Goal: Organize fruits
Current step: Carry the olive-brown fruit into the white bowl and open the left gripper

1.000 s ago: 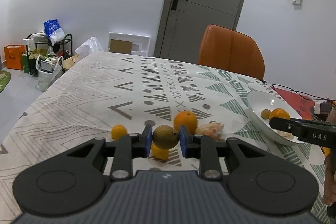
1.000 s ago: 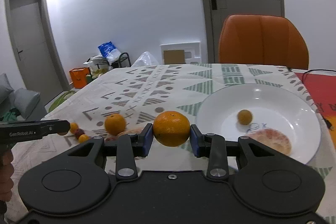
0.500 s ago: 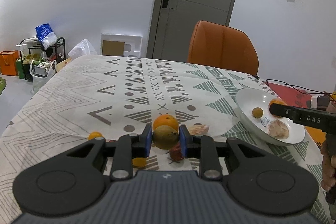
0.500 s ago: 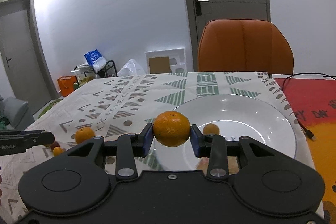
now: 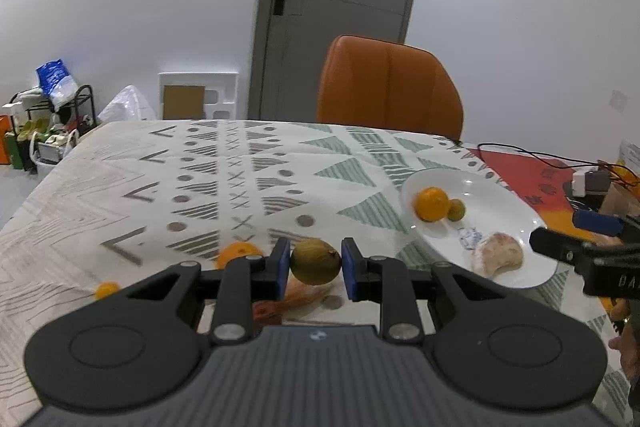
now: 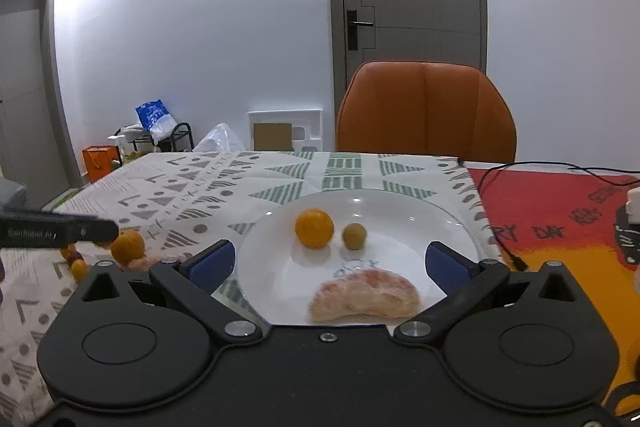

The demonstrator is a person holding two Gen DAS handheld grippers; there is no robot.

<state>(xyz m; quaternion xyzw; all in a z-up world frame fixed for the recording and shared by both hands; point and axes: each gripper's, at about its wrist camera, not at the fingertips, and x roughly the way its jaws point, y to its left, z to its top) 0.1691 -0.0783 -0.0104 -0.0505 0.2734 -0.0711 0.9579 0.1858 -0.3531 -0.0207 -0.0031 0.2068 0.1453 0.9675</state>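
My left gripper is shut on a brownish-green round fruit and holds it above the table, left of the white plate. My right gripper is open and empty over the near rim of the plate. In the plate lie an orange, a small green fruit and a peeled pomelo segment. On the cloth to the left lie another orange, small kumquats and a pomelo piece. The left gripper's side also shows in the right wrist view.
An orange chair stands at the table's far side. A red mat with a black cable and a white adapter lies right of the plate. Bags and a rack stand on the floor at the left.
My right gripper has opened and let go of the orange, which now lies in the plate. My left gripper has moved right toward the plate with the brownish-green fruit.
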